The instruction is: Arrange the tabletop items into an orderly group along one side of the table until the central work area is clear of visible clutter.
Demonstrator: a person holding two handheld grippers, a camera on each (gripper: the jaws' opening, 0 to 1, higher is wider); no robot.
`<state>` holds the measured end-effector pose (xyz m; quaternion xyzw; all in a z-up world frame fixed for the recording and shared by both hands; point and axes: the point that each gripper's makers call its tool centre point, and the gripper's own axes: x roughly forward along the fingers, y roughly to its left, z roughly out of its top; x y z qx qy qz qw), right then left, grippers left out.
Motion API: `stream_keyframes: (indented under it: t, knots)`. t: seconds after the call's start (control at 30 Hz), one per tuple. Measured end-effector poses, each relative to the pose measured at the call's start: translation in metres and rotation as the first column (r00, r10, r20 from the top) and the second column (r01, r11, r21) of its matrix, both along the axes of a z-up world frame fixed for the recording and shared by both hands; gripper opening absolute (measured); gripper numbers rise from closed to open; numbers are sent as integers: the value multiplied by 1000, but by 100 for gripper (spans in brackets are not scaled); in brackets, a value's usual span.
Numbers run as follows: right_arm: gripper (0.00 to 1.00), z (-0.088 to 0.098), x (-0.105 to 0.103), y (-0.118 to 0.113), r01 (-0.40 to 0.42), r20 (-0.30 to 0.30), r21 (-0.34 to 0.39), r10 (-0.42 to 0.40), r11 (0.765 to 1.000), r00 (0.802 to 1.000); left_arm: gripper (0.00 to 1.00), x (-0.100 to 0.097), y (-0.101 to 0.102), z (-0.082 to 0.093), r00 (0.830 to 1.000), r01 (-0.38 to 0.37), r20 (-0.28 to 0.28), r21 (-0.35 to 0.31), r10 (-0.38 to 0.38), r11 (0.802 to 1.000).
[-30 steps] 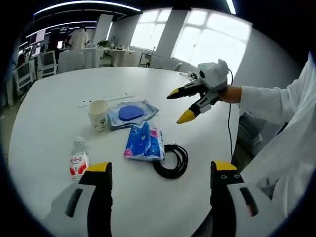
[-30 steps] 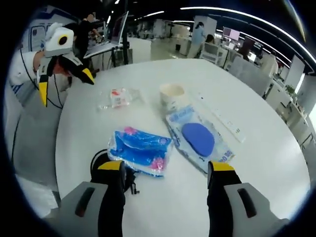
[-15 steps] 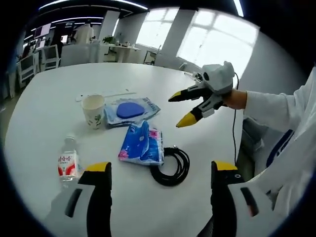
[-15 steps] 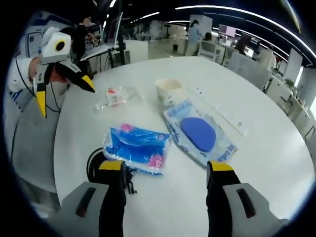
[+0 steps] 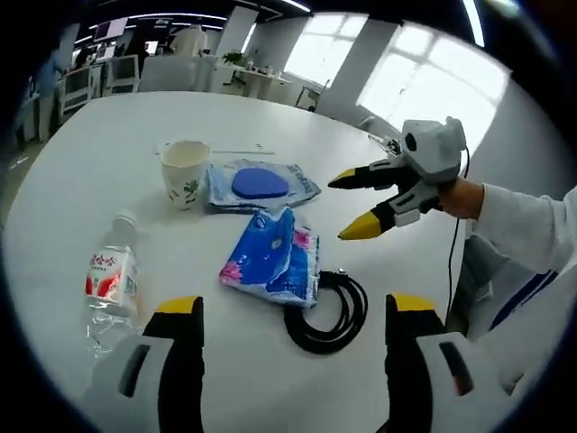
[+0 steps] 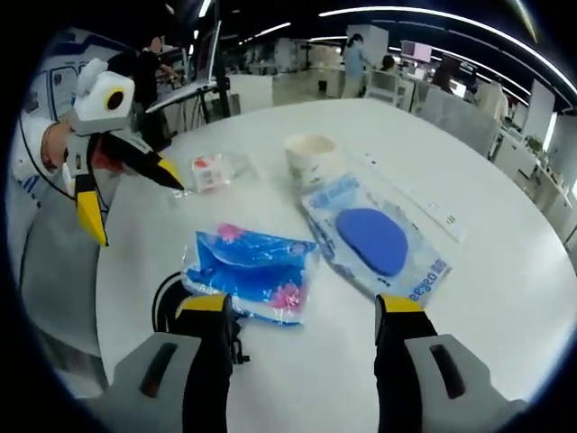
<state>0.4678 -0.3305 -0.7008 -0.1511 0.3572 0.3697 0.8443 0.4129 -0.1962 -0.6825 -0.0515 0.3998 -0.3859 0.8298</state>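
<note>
Left gripper view: left claw [image 5: 287, 325] spread, empty, above bottle [image 5: 106, 281], blue pack [image 5: 270, 255], cable [image 5: 331, 311]; approach bottle squarely across its body. Right gripper view: right claw [image 6: 297, 329] spread, empty, over blue pack [image 6: 252, 271]; cup [image 6: 310, 158] beyond on table [image 6: 487, 271]
</note>
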Motion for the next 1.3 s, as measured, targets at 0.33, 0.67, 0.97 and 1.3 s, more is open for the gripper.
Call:
stream_keyframes:
  t: [0.33, 0.67, 0.97, 1.3]
  knots:
    - [60, -17, 8, 5, 10, -26, 31, -9, 999, 1000, 82, 4, -10, -21, 996, -69, -53, 21, 70, 997]
    - [57, -27, 15, 14, 4, -36, 53, -2, 999, 999, 68, 14, -12, -35, 985, -145, -83, 51, 149, 988]
    - [50, -34, 15, 14, 6, -54, 70, -2, 998, 999, 50, 14, -10, -47, 975, -176, -125, 80, 185, 981]
    - [38, -41, 14, 20, 6, -79, 88, 1, 996, 997, 32, 12, -15, -52, 968, -180, -165, 65, 188, 982]
